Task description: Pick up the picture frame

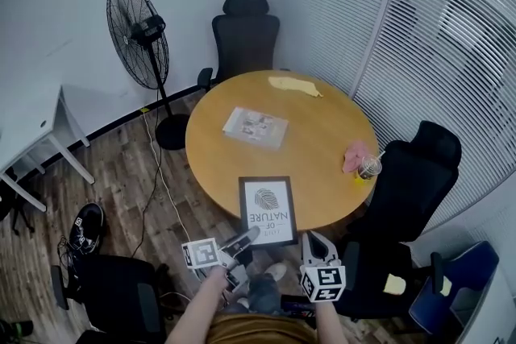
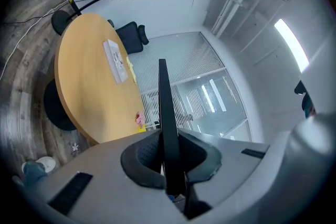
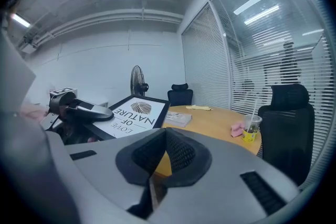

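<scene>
Head view, lower centre: the flat, black-rimmed rectangular picture frame point(image 1: 268, 210) lies over the near edge of the round wooden table point(image 1: 322, 141). Its long axis runs up the picture, leaf print uppermost. The left gripper point(image 1: 251, 234) clamps its lower left corner. The right gripper point(image 1: 313, 239), jaws pressed together on nothing, sits just beside its lower right corner.

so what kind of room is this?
Probably a small office meeting room: a round wooden table, black office chairs around it, and glass partition walls with blinds.
</scene>
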